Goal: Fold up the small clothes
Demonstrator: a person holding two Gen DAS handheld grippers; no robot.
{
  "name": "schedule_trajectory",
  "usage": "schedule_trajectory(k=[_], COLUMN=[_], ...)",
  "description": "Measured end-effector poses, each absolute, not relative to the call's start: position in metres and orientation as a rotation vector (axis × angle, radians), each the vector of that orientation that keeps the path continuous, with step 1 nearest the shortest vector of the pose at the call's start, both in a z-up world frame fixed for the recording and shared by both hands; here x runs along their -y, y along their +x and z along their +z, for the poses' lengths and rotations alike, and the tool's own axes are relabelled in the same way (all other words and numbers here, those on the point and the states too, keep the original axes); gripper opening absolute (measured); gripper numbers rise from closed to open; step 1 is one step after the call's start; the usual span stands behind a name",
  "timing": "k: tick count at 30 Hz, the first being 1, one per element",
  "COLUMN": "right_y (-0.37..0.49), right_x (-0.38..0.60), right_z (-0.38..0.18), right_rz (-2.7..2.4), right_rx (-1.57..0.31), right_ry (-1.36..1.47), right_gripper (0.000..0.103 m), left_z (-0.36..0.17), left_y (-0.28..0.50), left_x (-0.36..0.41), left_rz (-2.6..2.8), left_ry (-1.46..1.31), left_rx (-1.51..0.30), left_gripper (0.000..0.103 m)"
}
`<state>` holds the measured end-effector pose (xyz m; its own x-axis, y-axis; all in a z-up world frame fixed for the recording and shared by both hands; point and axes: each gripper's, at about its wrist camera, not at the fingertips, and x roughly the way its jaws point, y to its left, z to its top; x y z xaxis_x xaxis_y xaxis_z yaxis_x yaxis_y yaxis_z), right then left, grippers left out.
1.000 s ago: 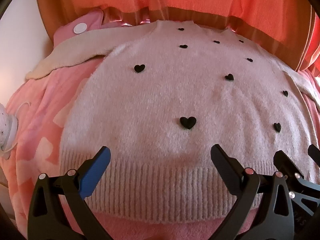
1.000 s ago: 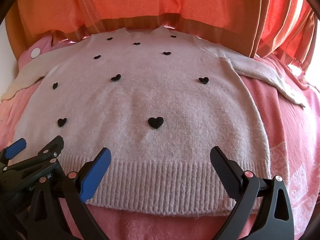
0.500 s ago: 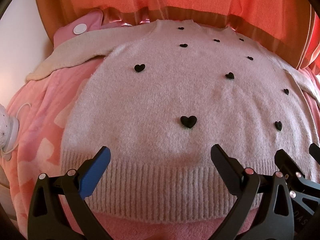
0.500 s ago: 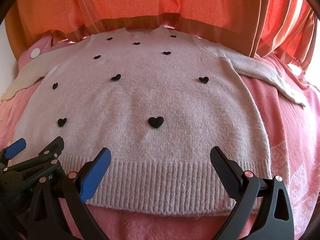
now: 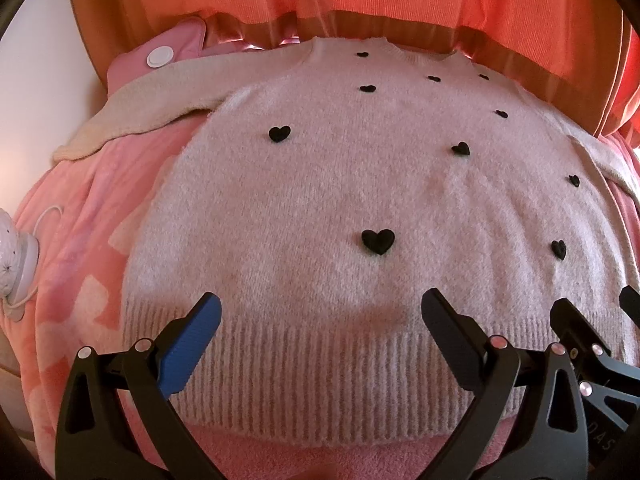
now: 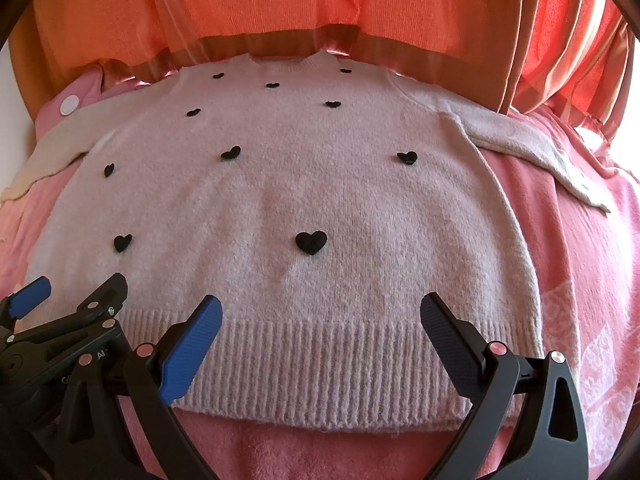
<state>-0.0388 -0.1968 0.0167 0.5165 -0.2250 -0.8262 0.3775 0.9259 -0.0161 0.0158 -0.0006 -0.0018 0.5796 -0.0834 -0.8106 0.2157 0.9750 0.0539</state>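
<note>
A pale pink knitted sweater [image 5: 360, 184] with small black hearts lies flat, front up, on a pink blanket, its neck at the far side and both sleeves spread outward. My left gripper [image 5: 320, 316] hovers open over the left half of the ribbed hem [image 5: 328, 368], nothing between its fingers. My right gripper [image 6: 320, 316] stands open over the right half of the hem of the sweater [image 6: 304, 200], also holding nothing. In each wrist view the other gripper shows at the edge: the right gripper [image 5: 592, 320] and the left gripper [image 6: 76, 292], both close beside.
A pink blanket [image 5: 80, 240] covers the surface. An orange curtain [image 6: 320, 4] hangs just behind the sweater's neck. A pink item with a white button [image 5: 160, 56] lies by the left sleeve. A white round object with a cord [image 5: 16, 248] sits at the far left.
Both grippers have stayed nearly still over the hem. The view shifted only slightly; the sweater lies as before.
</note>
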Motion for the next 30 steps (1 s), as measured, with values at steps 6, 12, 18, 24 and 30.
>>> schedule_trajectory(k=[6, 12, 18, 24, 30], right_y=[-0.0393, -0.0396, -0.0398, -0.0394, -0.0395], right_x=[0.1971, 0.1973, 0.1974, 0.1974, 0.1978], right_z=[0.0154, 0.0145, 0.0141, 0.0144, 0.0142], right_rz=[-0.365, -0.365, -0.366, -0.366, -0.365], right_rx=[-0.966, -0.966, -0.967, -0.967, -0.967], right_ry=[0.174, 0.174, 0.173, 0.174, 0.175], right_gripper=[0.098, 0.098, 0.098, 0.098, 0.098], left_z=[-0.0017, -0.0014, -0.0021, -0.0023, -0.0022], left_y=[0.0151, 0.0154, 0.0159, 0.0161, 0.0162], left_x=[0.0025, 0.0026, 0.0024, 0.0027, 0.0027], left_rz=[-0.164, -0.163, -0.164, -0.164, -0.164], left_ry=[0.168, 0.167, 0.164, 0.163, 0.163], left_rx=[-0.934, -0.937, -0.944, -0.945, -0.946], left_gripper=[0.098, 0.098, 0.098, 0.098, 0.098])
